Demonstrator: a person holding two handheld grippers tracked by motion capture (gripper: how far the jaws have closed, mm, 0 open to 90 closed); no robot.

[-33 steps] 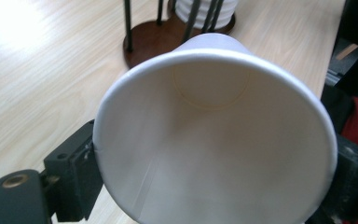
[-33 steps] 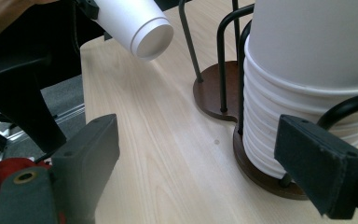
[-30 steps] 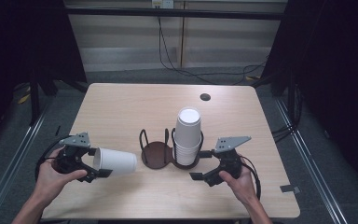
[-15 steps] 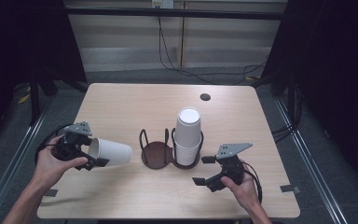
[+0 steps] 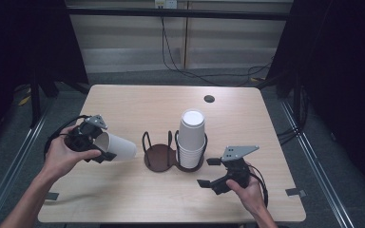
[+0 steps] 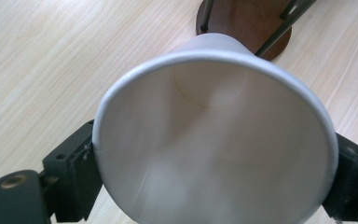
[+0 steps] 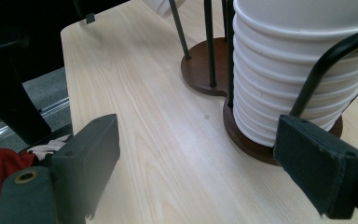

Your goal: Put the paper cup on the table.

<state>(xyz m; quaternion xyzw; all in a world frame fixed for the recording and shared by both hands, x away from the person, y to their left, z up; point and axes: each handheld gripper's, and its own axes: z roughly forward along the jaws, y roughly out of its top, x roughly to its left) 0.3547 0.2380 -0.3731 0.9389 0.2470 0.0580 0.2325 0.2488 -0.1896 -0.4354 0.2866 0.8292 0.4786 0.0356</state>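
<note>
Holder [image 5: 160,156] with stacked cups [image 5: 191,137] stands beside held cup [image 5: 119,147].

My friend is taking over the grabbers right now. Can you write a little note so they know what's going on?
Left gripper: shut on one paper cup, held on its side, base toward the holder.
Right gripper: open, holding nothing, on the table near the cup stack.
Cup holder: two wire bays; the right one holds the stack, the left is empty.
Done: one cup is in the left gripper.
Left, probably: set it in the empty bay.

No legible text, labels or numbers anywhere.
</note>
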